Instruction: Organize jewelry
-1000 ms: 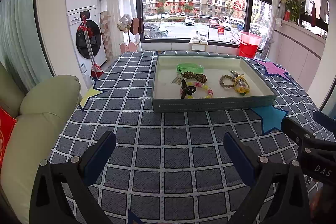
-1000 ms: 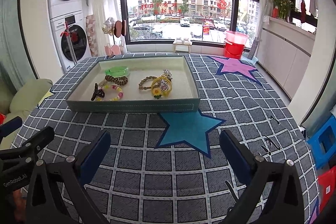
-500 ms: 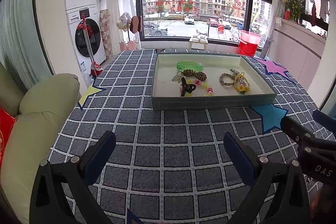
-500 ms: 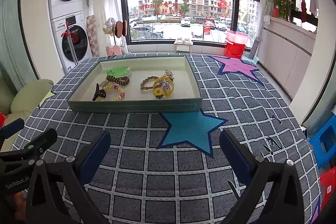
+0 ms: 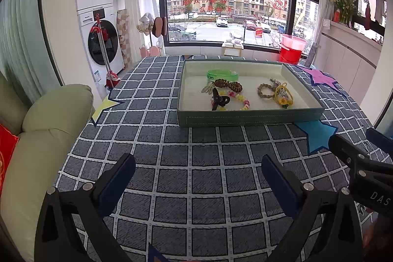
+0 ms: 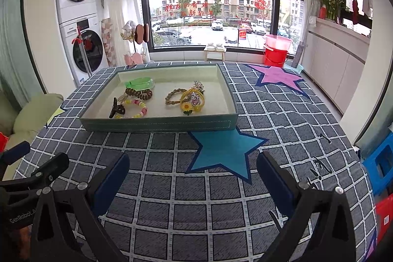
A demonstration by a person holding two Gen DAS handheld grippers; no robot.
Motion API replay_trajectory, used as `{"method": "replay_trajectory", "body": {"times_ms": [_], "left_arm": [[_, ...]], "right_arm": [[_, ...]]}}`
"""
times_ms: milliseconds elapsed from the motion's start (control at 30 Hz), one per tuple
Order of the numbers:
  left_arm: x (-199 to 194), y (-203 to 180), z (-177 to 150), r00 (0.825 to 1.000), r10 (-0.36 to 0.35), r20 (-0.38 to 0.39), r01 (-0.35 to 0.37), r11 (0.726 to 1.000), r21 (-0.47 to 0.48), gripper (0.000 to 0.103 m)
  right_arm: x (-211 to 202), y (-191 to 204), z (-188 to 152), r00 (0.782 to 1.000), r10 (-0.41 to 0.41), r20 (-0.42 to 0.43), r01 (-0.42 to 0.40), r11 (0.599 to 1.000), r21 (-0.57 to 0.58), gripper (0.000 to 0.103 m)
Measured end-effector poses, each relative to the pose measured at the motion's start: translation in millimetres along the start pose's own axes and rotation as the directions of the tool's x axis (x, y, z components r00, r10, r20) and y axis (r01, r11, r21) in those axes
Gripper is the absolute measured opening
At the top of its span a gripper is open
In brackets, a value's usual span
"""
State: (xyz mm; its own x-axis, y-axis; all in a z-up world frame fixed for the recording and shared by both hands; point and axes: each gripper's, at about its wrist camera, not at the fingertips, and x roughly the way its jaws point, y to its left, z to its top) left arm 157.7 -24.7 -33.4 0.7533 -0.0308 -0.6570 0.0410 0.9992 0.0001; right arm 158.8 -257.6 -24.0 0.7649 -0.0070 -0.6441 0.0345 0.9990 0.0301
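A grey-green tray (image 5: 248,117) (image 6: 159,125) sits at the far middle of the checked tablecloth. Inside lie a green bangle (image 5: 222,75) (image 6: 139,83), a brown coil hair tie (image 5: 228,84) (image 6: 138,92), a black hair claw (image 5: 219,101) (image 6: 116,109), a pastel bead bracelet (image 5: 242,100) (image 6: 137,108), a braided bracelet (image 5: 264,91) (image 6: 173,96) and a yellow flower hair tie (image 5: 283,96) (image 6: 191,102). My left gripper (image 5: 197,172) and right gripper (image 6: 192,170) both hover open and empty over the cloth, well short of the tray.
A blue star patch (image 6: 223,151) lies just in front of the tray and a purple star (image 6: 277,75) at the far right. A pale green sofa (image 5: 49,129) borders the table's left edge. Blue and red stools (image 6: 379,163) stand off the right edge.
Both grippers have drifted slightly back from the tray and stay open. The jewelry in the tray has not moved.
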Motion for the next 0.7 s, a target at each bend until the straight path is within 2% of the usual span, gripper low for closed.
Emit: {"method": "replay_trajectory", "body": {"times_ms": [700], "left_arm": [[2.1,0.3,-2.1,1.000,0.001,-0.009,-0.001,1.000,0.002,0.103]], "right_arm": [[1.2,1.6,0.2,1.000,0.008,-0.003,-0.008,1.000,0.005,0.103]]}}
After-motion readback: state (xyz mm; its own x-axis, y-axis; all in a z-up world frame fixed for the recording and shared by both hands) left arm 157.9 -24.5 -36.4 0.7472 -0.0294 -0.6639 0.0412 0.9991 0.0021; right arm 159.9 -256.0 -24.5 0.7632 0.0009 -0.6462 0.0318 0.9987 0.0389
